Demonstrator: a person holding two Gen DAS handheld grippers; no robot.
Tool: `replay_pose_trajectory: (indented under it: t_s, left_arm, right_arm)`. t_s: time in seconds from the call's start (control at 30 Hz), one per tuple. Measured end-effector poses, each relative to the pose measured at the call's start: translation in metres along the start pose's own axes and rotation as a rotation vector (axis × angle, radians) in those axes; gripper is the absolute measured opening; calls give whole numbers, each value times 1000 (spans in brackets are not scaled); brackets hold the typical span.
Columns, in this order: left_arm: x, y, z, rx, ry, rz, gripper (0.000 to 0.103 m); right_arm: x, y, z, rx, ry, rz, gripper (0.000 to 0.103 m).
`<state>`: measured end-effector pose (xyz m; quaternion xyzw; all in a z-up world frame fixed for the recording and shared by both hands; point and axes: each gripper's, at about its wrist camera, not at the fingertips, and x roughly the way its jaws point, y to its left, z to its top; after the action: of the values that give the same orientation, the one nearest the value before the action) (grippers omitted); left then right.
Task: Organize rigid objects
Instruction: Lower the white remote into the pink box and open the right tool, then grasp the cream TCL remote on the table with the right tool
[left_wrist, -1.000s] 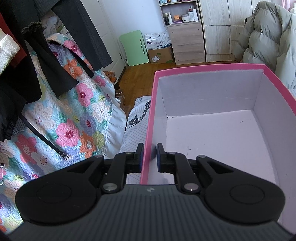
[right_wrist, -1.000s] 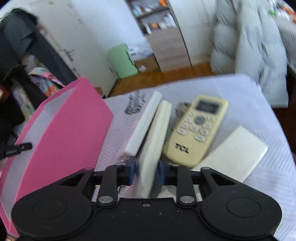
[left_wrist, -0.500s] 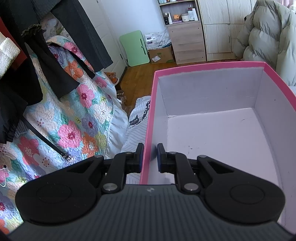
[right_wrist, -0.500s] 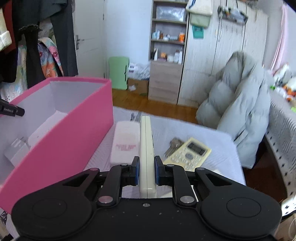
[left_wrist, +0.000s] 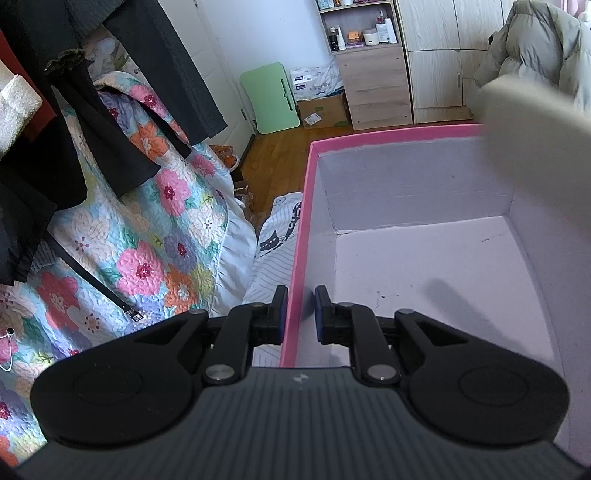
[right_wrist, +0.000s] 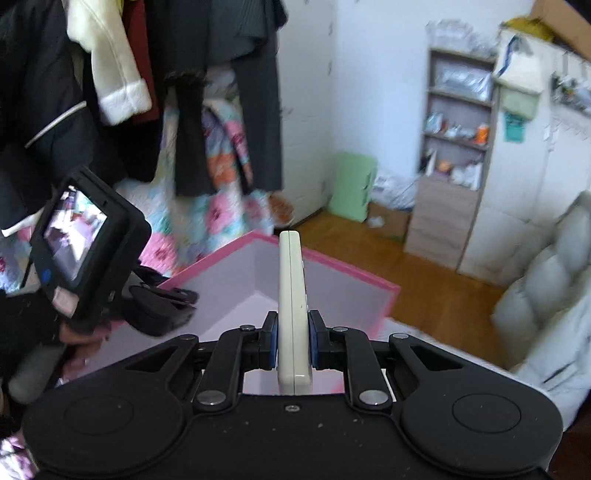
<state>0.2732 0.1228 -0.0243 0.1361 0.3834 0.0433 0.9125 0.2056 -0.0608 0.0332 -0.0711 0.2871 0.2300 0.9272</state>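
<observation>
1. Left wrist view: my left gripper (left_wrist: 298, 314) pinches the near-left wall of the pink box (left_wrist: 388, 134); a blurred white object (left_wrist: 535, 140) hangs over the box's far-right corner.
2. Right wrist view: my right gripper (right_wrist: 291, 339) clamps the white remote (right_wrist: 291, 295) edge-up above the pink box (right_wrist: 354, 267).

The right gripper (right_wrist: 292, 341) is up off the bed now, carrying the cream remote (right_wrist: 292, 295) with it, where a second ago that remote lay among the other items on the sheet. The remote has rolled from tilted to standing on edge between the pads, and it now hangs over the pink box (right_wrist: 354, 275) instead of beside it. In the left wrist view a blurred pale slab, the remote (left_wrist: 532, 136), pushes in at the upper right over the box's far corner (left_wrist: 388, 134), where nothing showed before
</observation>
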Motion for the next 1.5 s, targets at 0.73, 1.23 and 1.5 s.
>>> replay_pose_trajectory:
  t_s: [0.73, 1.23, 1.5]
  left_arm:
    - [-1, 5, 2, -26, -17, -10, 13]
    - [0, 9, 3, -32, -15, -12, 13]
    - [2, 8, 3, -15, -14, -5, 13]
  right_arm:
    - [156, 10, 28, 99, 422, 50, 22]
    - [133, -24, 8, 450, 442, 309, 40]
    - [29, -43, -13, 470, 216, 351, 40]
